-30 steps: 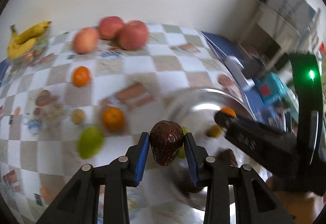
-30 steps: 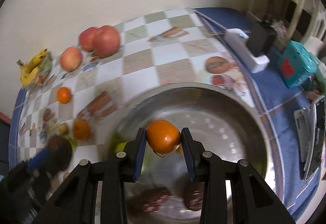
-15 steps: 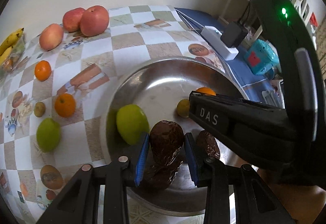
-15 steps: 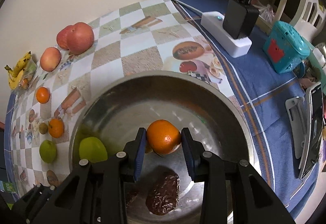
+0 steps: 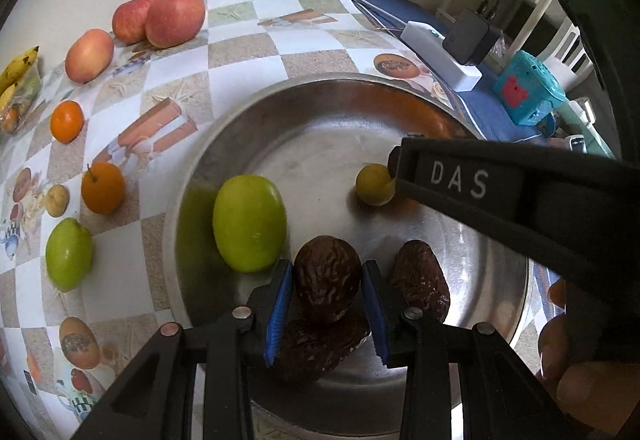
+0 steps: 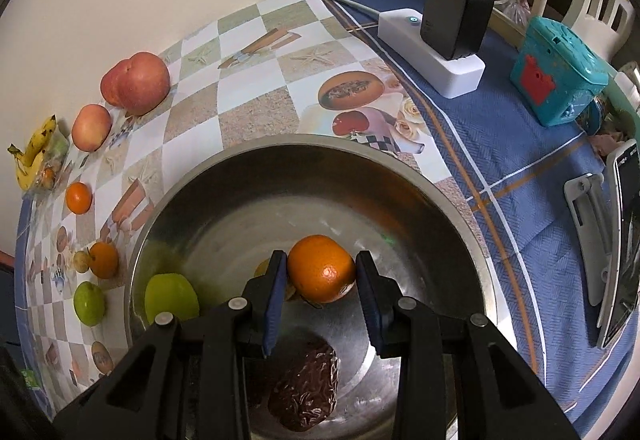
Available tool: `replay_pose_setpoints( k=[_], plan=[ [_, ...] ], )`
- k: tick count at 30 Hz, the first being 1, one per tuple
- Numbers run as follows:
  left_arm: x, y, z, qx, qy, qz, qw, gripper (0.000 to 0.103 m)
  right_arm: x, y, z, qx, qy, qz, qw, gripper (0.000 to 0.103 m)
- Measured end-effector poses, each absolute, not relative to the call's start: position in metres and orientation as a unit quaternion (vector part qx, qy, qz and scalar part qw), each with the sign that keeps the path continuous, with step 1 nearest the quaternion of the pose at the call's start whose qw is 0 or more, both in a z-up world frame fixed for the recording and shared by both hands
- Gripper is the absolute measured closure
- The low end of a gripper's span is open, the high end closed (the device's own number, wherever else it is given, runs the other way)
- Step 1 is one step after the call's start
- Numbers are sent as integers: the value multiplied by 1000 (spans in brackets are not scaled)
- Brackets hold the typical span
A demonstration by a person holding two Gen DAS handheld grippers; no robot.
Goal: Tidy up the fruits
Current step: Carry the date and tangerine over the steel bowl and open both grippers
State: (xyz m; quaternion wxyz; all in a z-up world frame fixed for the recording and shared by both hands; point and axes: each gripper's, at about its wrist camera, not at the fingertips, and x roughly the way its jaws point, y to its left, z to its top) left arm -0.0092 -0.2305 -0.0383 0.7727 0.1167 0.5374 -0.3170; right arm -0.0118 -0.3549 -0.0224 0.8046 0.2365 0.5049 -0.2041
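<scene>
A steel bowl (image 5: 312, 108) (image 6: 248, 184) sits on the checkered tablecloth. My left gripper (image 5: 326, 294) is shut on a dark wrinkled fruit (image 5: 326, 284), low inside the bowl above another dark fruit (image 5: 316, 352). A third dark fruit (image 5: 420, 280), a green apple (image 5: 250, 222) and a small yellow fruit (image 5: 374, 185) lie in the bowl. My right gripper (image 6: 322, 282) is shut on an orange (image 6: 322, 268) over the bowl's middle; a dark fruit (image 6: 306, 388) lies below it. The right gripper's body (image 5: 500, 196) crosses the left wrist view.
On the cloth left of the bowl lie red apples (image 5: 172, 16), a peach-coloured apple (image 5: 89, 55), two oranges (image 5: 102, 188), a green apple (image 5: 69, 254), a small pale fruit (image 5: 57, 201) and bananas (image 6: 34, 148). A power strip (image 6: 432, 52), teal box (image 6: 558, 76) and phone (image 6: 620, 236) lie right.
Both grippers have come down over the bowl. My left gripper swung right from the tablecloth into the bowl with the dark fruit. The right gripper lowered with the orange.
</scene>
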Motion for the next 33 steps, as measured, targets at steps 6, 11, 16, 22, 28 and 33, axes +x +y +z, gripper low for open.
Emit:
replay_pose_setpoints(
  k=[6, 11, 16, 22, 28, 33],
  plan=[
    [-9, -232, -39, 121, 541, -317, 769, 65, -16, -359, -24, 248, 501, -217, 800, 66],
    [-8, -233, -34, 116, 545, -322, 766, 61, -14, -356, -23, 244, 502, -217, 801, 66],
    [-9, -229, -23, 110, 540, -331, 766, 56, -17, -357, -16, 238, 491, -223, 808, 60],
    [-1, -217, -12, 95, 543, -319, 771, 56, -18, -353, -10, 227, 485, -228, 813, 60],
    [23, -188, -7, 56, 553, -286, 781, 55, -12, -342, -7, 219, 486, -217, 818, 60],
    [51, -149, -5, 23, 554, -224, 801, 48, -5, -326, -3, 212, 489, -195, 824, 60]
  ],
)
